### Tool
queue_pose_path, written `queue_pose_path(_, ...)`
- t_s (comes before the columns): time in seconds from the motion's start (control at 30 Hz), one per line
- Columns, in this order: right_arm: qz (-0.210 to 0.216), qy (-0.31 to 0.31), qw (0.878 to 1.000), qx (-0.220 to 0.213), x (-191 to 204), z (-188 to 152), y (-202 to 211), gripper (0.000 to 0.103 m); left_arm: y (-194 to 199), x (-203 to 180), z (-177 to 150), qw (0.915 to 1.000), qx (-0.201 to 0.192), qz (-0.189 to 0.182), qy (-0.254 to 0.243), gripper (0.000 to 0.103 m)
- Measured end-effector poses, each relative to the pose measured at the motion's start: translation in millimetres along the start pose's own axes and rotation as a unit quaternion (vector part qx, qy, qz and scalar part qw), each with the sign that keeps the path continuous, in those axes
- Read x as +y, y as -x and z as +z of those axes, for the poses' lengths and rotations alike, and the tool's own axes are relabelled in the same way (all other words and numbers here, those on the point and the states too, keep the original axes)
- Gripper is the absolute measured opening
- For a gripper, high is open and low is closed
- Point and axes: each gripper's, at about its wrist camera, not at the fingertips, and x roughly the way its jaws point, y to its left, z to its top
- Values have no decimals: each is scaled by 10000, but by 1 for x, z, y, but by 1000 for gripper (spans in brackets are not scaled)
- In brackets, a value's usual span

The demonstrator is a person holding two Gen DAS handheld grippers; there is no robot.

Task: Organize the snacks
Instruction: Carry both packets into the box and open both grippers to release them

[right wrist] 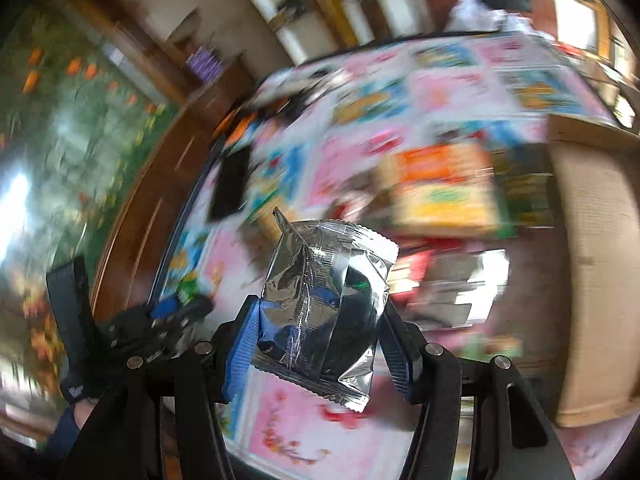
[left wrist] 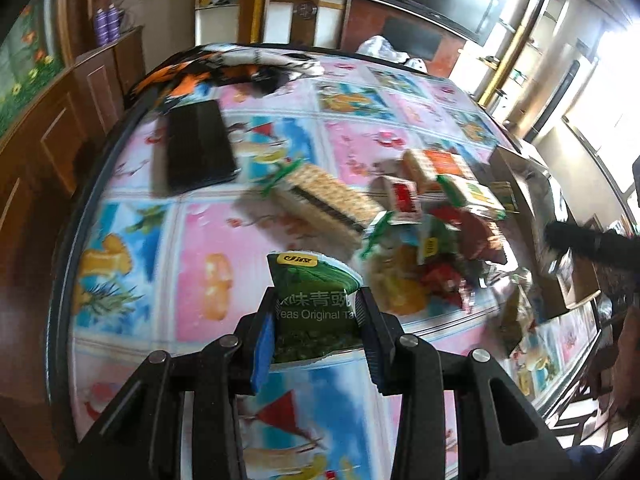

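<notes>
A round table (left wrist: 208, 240) under a pink-and-blue cartoon cloth carried a cardboard box (right wrist: 596, 264) at its edge, with a heap of snack packets (left wrist: 432, 216) beside it. The right gripper (right wrist: 320, 340) gripped a silver foil packet (right wrist: 324, 300) above the cloth. The left gripper (left wrist: 318, 320) clamped a green pea packet (left wrist: 314, 300).

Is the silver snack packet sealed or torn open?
Sealed, as far as visible: the silver packet, held in the right gripper, shows both crimped ends intact.
</notes>
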Motion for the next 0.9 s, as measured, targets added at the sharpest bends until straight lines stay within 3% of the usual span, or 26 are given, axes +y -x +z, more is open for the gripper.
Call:
queue_pose_path(0.27, -779, -883, 9915, -546, -107, 7, 53, 61, -3, -45, 8, 9993, -31, -128, -353, 37)
queue_pose_path(0.53, -1634, -1076, 9796, -453, -190, -9, 62, 61, 1, -79, 11, 9986, -97, -110, -512, 37)
queue_pose_path(0.7, -1677, -1146, 9787, -310, -215, -20, 58, 61, 1, -95, 11, 9984, -104, -89, -550, 37)
queue_pose_path(0.9, -1428, -1110, 9834, -112, -211, -37, 62, 61, 0, -119, 15, 9977, -134, -139, -645, 37)
